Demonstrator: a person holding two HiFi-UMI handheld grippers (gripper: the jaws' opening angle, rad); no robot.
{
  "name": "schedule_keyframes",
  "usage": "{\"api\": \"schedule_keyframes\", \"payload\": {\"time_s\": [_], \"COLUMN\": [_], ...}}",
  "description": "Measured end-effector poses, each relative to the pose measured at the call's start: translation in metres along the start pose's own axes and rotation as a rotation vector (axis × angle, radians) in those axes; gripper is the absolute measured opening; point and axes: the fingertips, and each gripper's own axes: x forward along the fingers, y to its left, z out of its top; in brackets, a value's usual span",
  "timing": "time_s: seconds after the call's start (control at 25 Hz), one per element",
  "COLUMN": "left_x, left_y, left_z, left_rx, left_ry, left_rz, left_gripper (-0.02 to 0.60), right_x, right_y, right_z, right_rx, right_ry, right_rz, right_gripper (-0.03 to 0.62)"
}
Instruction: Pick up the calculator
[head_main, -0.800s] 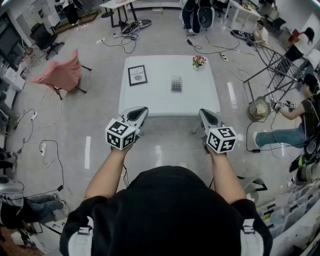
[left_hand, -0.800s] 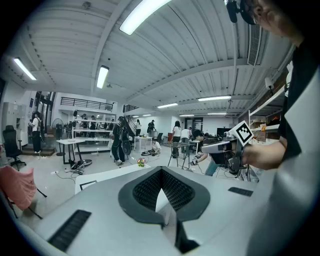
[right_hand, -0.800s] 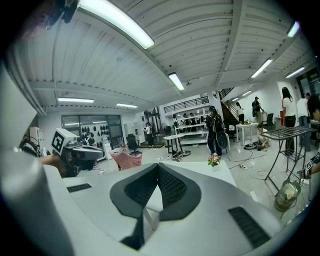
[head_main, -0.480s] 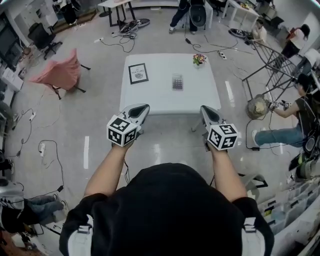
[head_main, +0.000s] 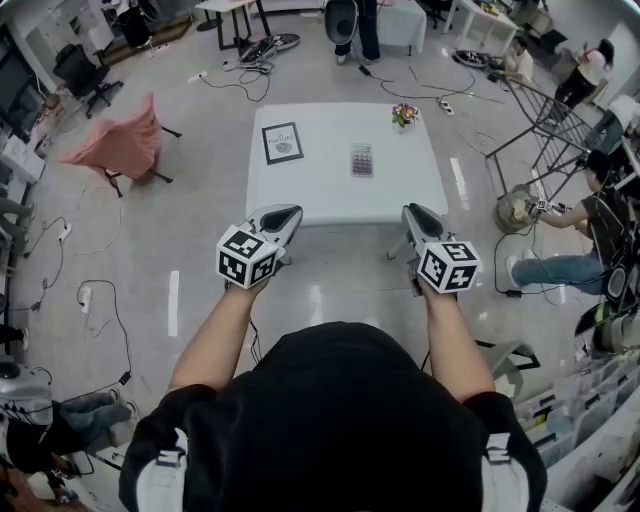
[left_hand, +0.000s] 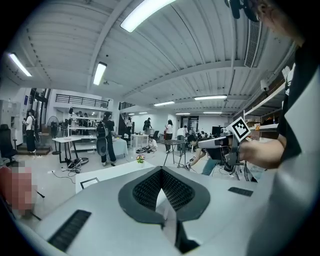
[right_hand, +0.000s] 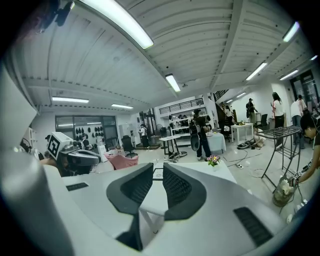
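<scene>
Head view: facing a white table (head_main: 320, 200) at 12 o'clock, with the calculator (head_main: 361, 159) lying flat near its middle, a framed print (head_main: 283, 143) at the calculator's 9 o'clock and a flower pot (head_main: 404, 116) at its 1 o'clock. Holding the left gripper (head_main: 283, 214) and right gripper (head_main: 415, 213) by the table's near corners, at the calculator's 7 and 5 o'clock, both well apart from it. Against a moment ago, shifted only slightly: table and calculator nudged toward 1 o'clock in the frame, grippers carried along at the same spacing. Probably an approach under way, with reaching and grasping yet to come. Left gripper view: pads pressed together at the tips, nothing between them, flower pot beyond at about 10 o'clock; calculator not made out here. Right gripper view: jaws parted by a narrow slit, empty, tabletop showing through at 12 o'clock. Likely needing a wider opening before closing on the calculator.
</scene>
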Motion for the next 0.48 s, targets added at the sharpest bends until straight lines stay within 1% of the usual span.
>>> {"api": "schedule_keyframes", "payload": {"time_s": [0.16, 0.36, 0.48], "left_x": [-0.006, -0.007, -0.005], "left_y": [0.009, 0.016, 0.020], "left_z": [-0.003, 0.000, 0.001], "left_rx": [-0.007, -0.011, -0.009], "left_ry": [0.001, -0.006, -0.002], "left_rz": [-0.001, -0.010, -0.017], "left_gripper": [0.017, 0.017, 0.017], "right_x": [0.003, 0.008, 0.010], "right_y": [0.005, 0.001, -0.002], "right_z": [0.001, 0.012, 0.017], "right_rx": [-0.007, -0.022, -0.027], "right_ry": [-0.002, -0.015, -0.021], "right_rz": [-0.006, -0.028, -0.045], "right_gripper": [0.132, 0.242, 0.278]}}
